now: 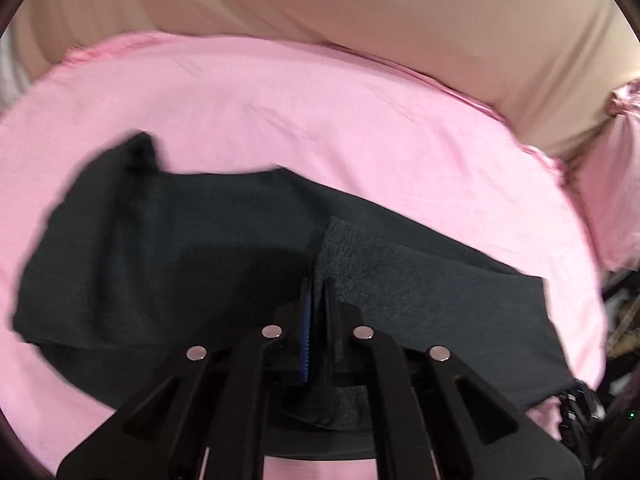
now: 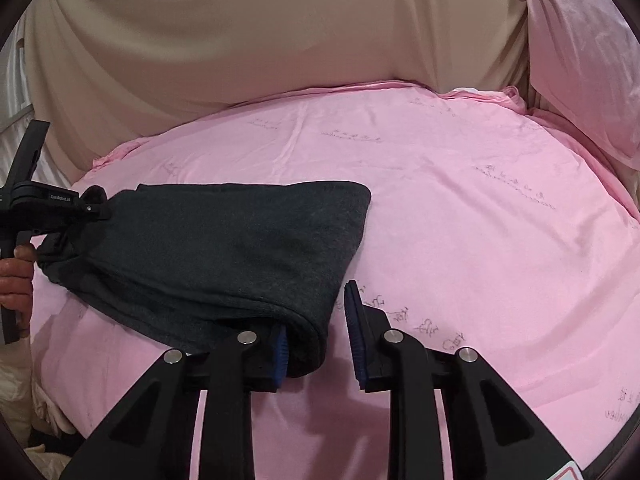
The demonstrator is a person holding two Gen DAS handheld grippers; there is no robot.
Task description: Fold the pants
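Dark grey pants [image 2: 224, 256] lie folded on a pink sheet [image 2: 460, 220]. In the left wrist view the pants [image 1: 160, 248] spread below me, and my left gripper [image 1: 318, 320] is shut on a fold of their fabric. That left gripper also shows in the right wrist view [image 2: 86, 210], gripping the pants' far left end, a hand on its handle. My right gripper [image 2: 318, 332] is open, its jaws wide apart; the pants' near folded corner lies between them, against the left finger [image 2: 280, 354].
A beige cloth [image 2: 240, 40] hangs behind the pink sheet. A pink pillow [image 2: 580, 60] lies at the far right. Clutter [image 1: 624, 320] shows past the bed's right edge.
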